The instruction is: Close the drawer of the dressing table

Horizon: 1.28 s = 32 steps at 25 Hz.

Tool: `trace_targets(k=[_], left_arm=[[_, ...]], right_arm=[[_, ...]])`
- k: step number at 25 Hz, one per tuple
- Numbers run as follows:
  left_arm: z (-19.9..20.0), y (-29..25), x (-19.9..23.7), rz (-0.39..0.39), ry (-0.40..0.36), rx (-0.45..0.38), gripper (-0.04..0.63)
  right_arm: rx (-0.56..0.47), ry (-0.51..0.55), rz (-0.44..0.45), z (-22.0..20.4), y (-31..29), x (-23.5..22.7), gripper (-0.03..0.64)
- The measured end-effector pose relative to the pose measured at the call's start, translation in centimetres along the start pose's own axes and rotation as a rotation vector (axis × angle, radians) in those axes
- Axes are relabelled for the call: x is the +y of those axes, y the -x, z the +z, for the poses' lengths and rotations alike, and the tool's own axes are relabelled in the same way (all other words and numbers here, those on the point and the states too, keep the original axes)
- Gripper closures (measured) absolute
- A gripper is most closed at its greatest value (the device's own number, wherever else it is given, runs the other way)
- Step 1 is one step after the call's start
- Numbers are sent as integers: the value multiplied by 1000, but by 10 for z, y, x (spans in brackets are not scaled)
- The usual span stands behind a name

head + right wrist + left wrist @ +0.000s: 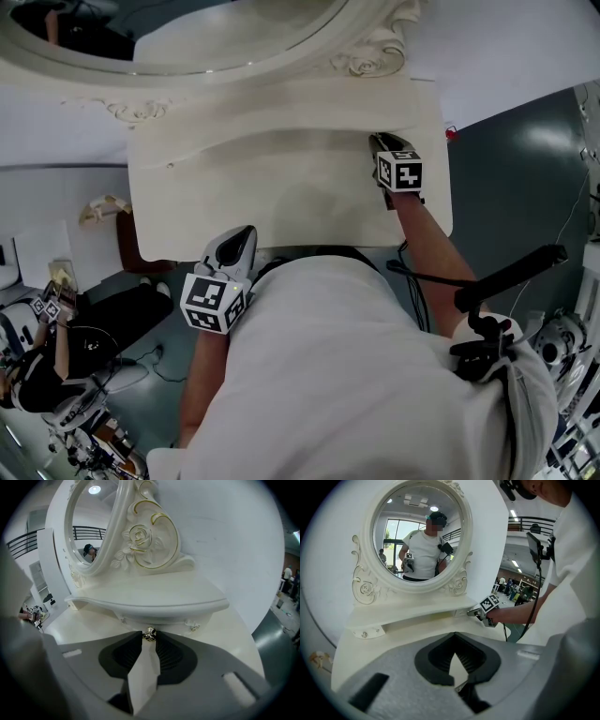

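Where the drawer sits: I find the drawer (158, 620) tucked under the small shelf (150, 597) below the mirror (419, 536), at the back right of the dressing table (281, 202). I cannot tell from my views how far out it stands, though it looks close to flush.
Right gripper: my right gripper (382, 145) is reached out to the drawer front, its jaws pressed in on the little metal knob (149, 634), which sits right at their tips.
Left gripper: my left gripper (454, 641) hangs at the table's near edge, close to my body, jaws pressed together on nothing.
Weight: I judge it a small, light box of painted wood. It should slide on a gentle push, with some rubbing if it goes in crooked.
Stiffness: the front looks rigid, so a push should go straight through with no give to allow for.
Slipperiness: the knob is polished, round and tiny, so the pads could slide off it under a sideways load.
Fragility: I take the knob's thin stem and the glossy paint for the weak parts, and I would not lever on either.
Where to hold: the knob is the only handle and sits mid-front, so pushing along its axis should keep the drawer square. Closed tips laid flat against the front beside it would serve as well.
Risk: slamming could shake the mirror, so I'd ease it home.
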<state>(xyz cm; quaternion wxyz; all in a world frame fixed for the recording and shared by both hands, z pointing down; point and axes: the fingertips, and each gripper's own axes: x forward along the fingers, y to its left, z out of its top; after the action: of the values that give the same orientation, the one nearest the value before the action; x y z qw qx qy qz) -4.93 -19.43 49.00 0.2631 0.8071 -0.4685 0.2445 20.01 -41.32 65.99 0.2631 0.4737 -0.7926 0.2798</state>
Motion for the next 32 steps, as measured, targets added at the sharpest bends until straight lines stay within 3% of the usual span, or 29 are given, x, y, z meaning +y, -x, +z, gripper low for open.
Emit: trace_targets(k=[27, 29, 32], left_arm=[[-17, 23, 10, 16, 23, -26, 592], [-21, 29, 12, 17, 25, -33, 592], [-26, 39, 16, 11, 26, -42, 592]], right_arm=[[16, 6, -16, 2, -6, -2, 509], [33, 5, -18, -2, -7, 0, 452], [43, -4, -29, -7, -3, 4, 446]])
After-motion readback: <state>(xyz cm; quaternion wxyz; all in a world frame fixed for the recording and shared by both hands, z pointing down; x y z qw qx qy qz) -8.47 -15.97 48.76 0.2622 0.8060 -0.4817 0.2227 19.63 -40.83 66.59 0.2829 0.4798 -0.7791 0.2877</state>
